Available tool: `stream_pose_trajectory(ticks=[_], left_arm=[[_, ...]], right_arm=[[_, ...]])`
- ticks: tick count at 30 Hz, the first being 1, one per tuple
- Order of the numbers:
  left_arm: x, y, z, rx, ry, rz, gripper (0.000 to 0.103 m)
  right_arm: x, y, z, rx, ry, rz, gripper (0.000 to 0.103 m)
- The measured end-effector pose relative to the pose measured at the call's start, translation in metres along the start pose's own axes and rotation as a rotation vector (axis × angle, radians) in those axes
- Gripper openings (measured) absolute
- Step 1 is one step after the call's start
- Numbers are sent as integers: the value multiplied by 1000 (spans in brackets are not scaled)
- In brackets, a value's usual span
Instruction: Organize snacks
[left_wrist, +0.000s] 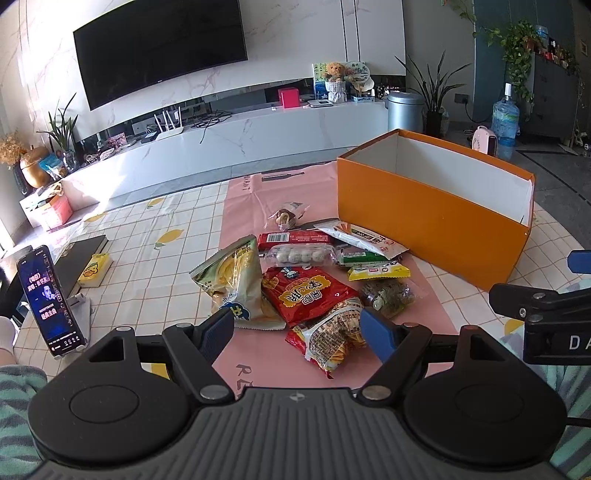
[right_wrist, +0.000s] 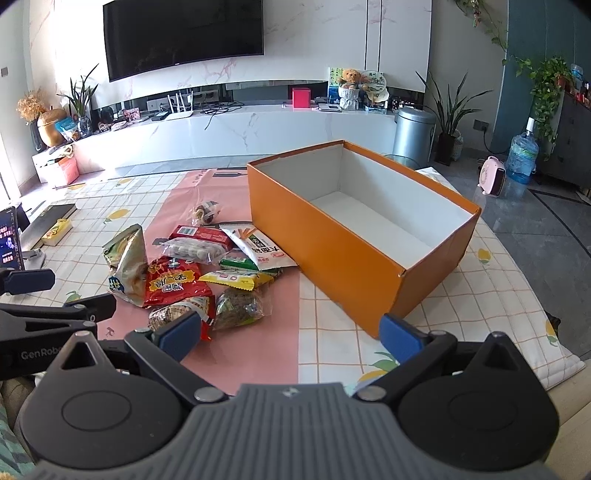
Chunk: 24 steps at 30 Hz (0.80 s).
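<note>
A pile of snack packets lies on the pink runner: a red bag (left_wrist: 308, 291) (right_wrist: 173, 282), a green-yellow chip bag (left_wrist: 232, 277) (right_wrist: 127, 258), a noodle-print packet (left_wrist: 332, 338), a white packet (left_wrist: 364, 238) (right_wrist: 260, 245) and several others. An open orange box (left_wrist: 432, 214) (right_wrist: 354, 240) with a white inside stands empty to the right of the pile. My left gripper (left_wrist: 299, 330) is open, low over the near edge of the pile, holding nothing. My right gripper (right_wrist: 290, 332) is open and empty, just before the box's near corner.
A phone on a stand (left_wrist: 46, 299) and a yellow pack (left_wrist: 94, 269) on a dark book sit at the table's left. The table (right_wrist: 498, 295) has a checked lemon-print cloth. A TV cabinet (right_wrist: 240, 133), bin (right_wrist: 413, 134) and water bottle (right_wrist: 521, 155) stand beyond.
</note>
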<state>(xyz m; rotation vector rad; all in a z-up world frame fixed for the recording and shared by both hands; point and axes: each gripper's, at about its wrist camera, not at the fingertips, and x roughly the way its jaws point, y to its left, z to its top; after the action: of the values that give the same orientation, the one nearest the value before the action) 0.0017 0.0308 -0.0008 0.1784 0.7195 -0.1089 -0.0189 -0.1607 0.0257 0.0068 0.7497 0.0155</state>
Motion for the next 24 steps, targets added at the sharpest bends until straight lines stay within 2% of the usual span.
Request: stream_pose_trajectory(ticks=[24], left_arm=[[-4,3,-3,-19,-1,-12,90]], right_arm=[[-3,4,0,-3,-8,-13,99]])
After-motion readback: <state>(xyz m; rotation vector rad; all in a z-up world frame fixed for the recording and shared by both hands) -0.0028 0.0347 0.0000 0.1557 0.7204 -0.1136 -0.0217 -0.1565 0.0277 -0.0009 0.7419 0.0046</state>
